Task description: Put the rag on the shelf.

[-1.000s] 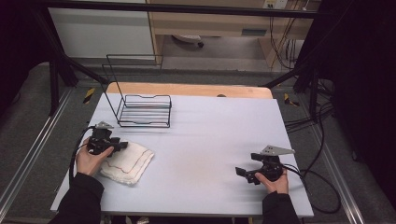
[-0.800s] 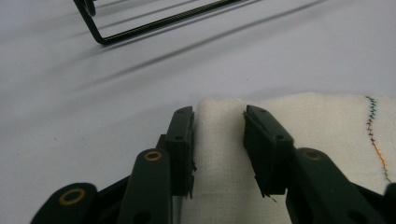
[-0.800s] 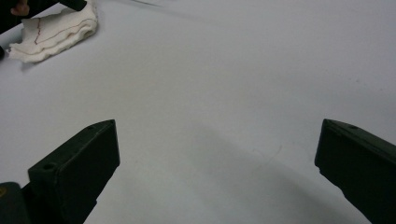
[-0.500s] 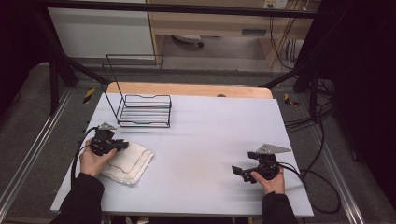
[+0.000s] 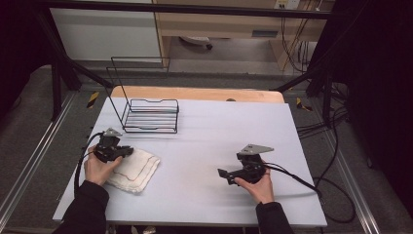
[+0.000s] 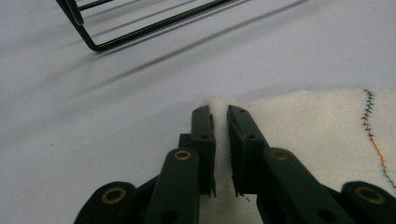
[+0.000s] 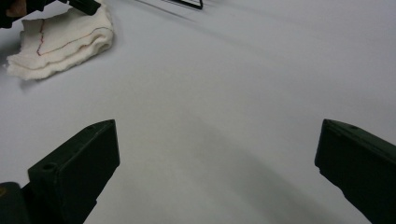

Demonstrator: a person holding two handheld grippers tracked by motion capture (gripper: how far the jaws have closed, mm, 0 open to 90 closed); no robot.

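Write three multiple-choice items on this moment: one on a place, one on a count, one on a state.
1. Where does the cloth lie?
A. Inside the wire rack
B. On the table's left side, nearer the person than the wire rack
C. Under the right tongs

2. How many cloths are on the table?
A. One
B. Two
C. Three

3. How do the left tongs stand?
A. Wide open above the rack
B. Shut on nothing
C. Shut on the cloth's edge

Answers: 1 B, the high view shows it there. 2 A, one folded cloth. 3 C, the left gripper view shows cloth pinched between the jaws; the right tongs are open.
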